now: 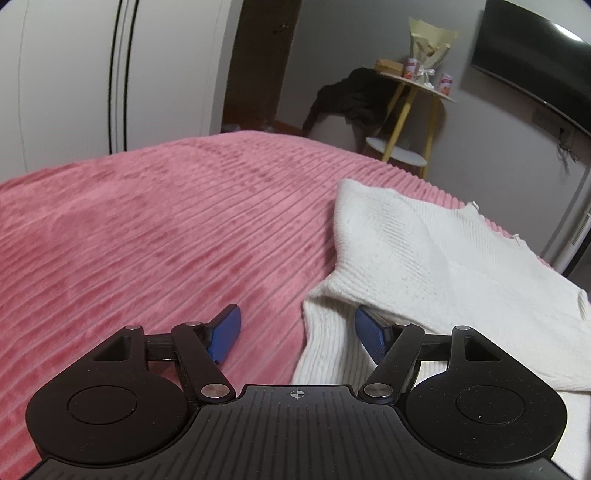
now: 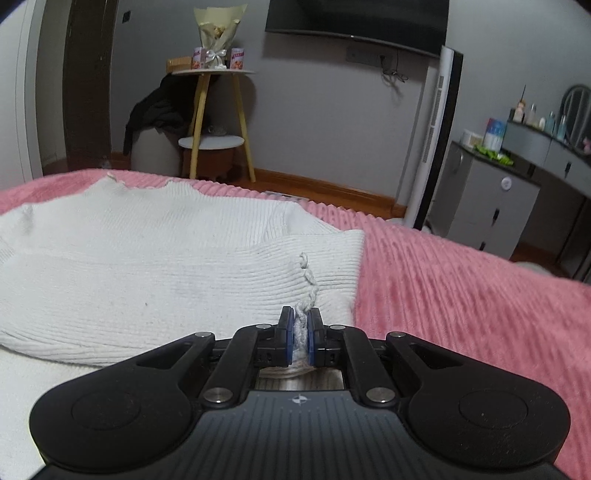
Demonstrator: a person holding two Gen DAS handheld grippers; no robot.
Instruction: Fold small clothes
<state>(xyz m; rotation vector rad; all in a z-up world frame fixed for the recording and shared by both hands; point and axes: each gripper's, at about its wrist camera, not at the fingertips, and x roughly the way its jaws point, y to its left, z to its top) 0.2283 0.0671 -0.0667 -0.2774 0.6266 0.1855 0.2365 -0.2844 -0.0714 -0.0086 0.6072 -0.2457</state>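
1. Fingers [image 2: 286,334] of the right gripper [image 2: 300,325], blue-padded, are clenched on a bunched fold of the white knit sweater [image 2: 166,258], with a twisted strand of yarn [image 2: 308,280] rising from the pinch point

2. Fingers [image 1: 229,328] of the left gripper [image 1: 299,328] stand spread wide apart and released; one blue pad hangs over the bare pink bedspread [image 1: 147,229], the other sits tucked just under a folded edge of the sweater [image 1: 443,258], and whether it touches the knit cannot be told

3. Sweater lies spread across the pink ribbed bedspread [image 2: 461,295], a folded sleeve or side panel laid over its body; in the right wrist view its scalloped hem reaches toward the far edge of the bed

4. Ribbed fabric of the sweater's lower part runs beneath the left gripper's frame, between the two open pads

5. Beyond the bed, a small round side table [image 2: 212,72] on yellow legs carries a wrapped bouquet [image 2: 218,33] and patterned mugs; a dark garment [image 2: 155,110] is draped over a pale stool beside it

6. Wall-mounted television [image 2: 358,18] hangs above the far wall, a tall white tower fan [image 2: 434,136] stands near it, and a grey dressing table [image 2: 517,177] with bottles and a mirror fills the right side of the right wrist view

7. White wardrobe doors [image 1: 110,74] and a dark doorway [image 1: 258,62] close the left wrist view's background
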